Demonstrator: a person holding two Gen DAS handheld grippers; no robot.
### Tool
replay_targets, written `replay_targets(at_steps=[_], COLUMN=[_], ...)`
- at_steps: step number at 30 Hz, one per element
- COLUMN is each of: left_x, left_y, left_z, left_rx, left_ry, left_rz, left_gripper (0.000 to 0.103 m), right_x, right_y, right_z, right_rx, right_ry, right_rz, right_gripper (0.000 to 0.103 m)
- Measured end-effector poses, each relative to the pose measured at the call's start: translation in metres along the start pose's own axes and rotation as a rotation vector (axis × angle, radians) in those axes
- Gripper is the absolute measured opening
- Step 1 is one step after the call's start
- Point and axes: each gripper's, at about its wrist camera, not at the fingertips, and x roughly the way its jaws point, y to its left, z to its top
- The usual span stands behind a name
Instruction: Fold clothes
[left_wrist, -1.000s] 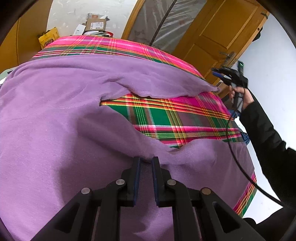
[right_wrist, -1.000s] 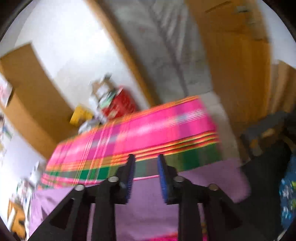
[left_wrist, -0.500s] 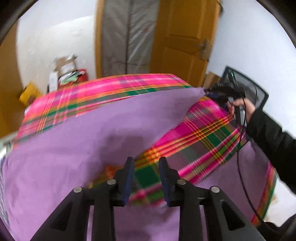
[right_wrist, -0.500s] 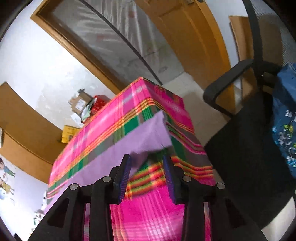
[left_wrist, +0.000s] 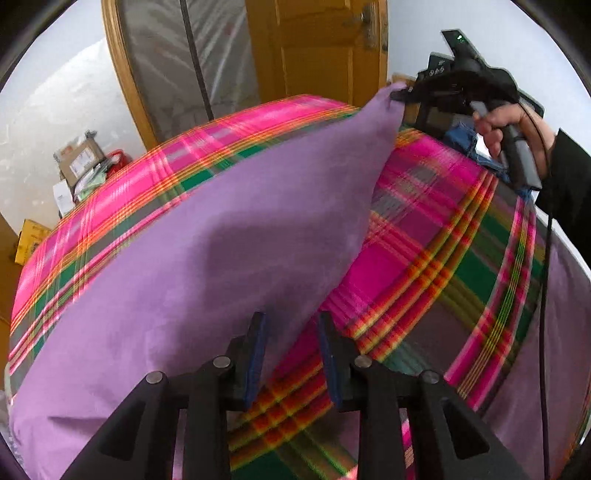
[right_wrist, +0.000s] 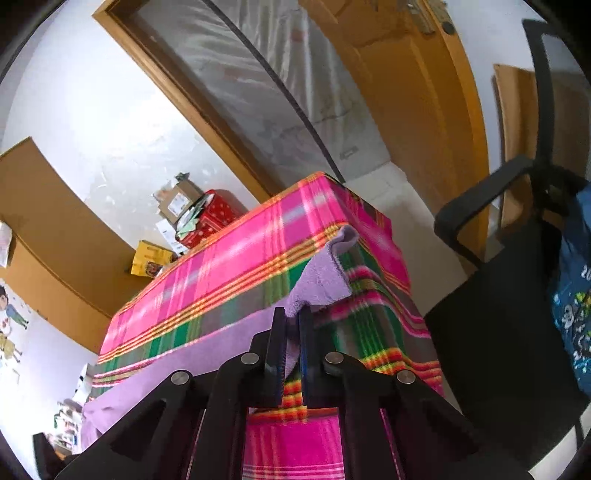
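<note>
Clearly soft and light, the purple cloth (left_wrist: 207, 258) drapes from its corner, pinched by the narrow-set right claw (right_wrist: 291, 332). Left claw (left_wrist: 291, 354) gapes empty; the near hem ahead offers purchase over the plaid table (left_wrist: 443, 266).

Plaid-covered table (left_wrist: 424, 258) — purple cloth (left_wrist: 207, 258) atop

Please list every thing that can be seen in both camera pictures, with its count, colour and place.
garment: one, purple, on the table, one corner lifted
plaid cloth: one, pink and green, covering the table
door: one, orange-brown wood, behind the table
office chair: one, black, right of the table
red box: one, beyond the far end
yellow box: one, beside it
left gripper: black, open
right gripper: black, pinching the garment corner
hand: one, on the right gripper's handle
</note>
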Motion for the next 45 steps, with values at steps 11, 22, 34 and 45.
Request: replay_targets(at_steps=[11,22,34,45], left_x=[-0.025,-0.037,-0.029,-0.025], left_y=[0.047,0.111,0.101,0.099], left_z=[-0.004,-0.017,-0.029,-0.03], left_rx=[-0.237,-0.464,-0.435,-0.412], left_ry=[-0.096,-0.129,-0.087,-0.074], left_rz=[-0.158,-0.193,-0.193,-0.191], left_gripper=[0.004,0.004,0.004,0.004], right_x=[0.048,0.045,0.1,0.133], right_y=[0.1,0.091,0.098,0.099], right_z=[0.028,0.018,-0.005,0.006], right_rx=[-0.207,-0.114,-0.138,-0.118], right_ry=[0.076,0.054,0.226,0.242], right_rz=[0.033,0.044,0.059,0.0], right_gripper=[0.01,0.035,0.035,0.005])
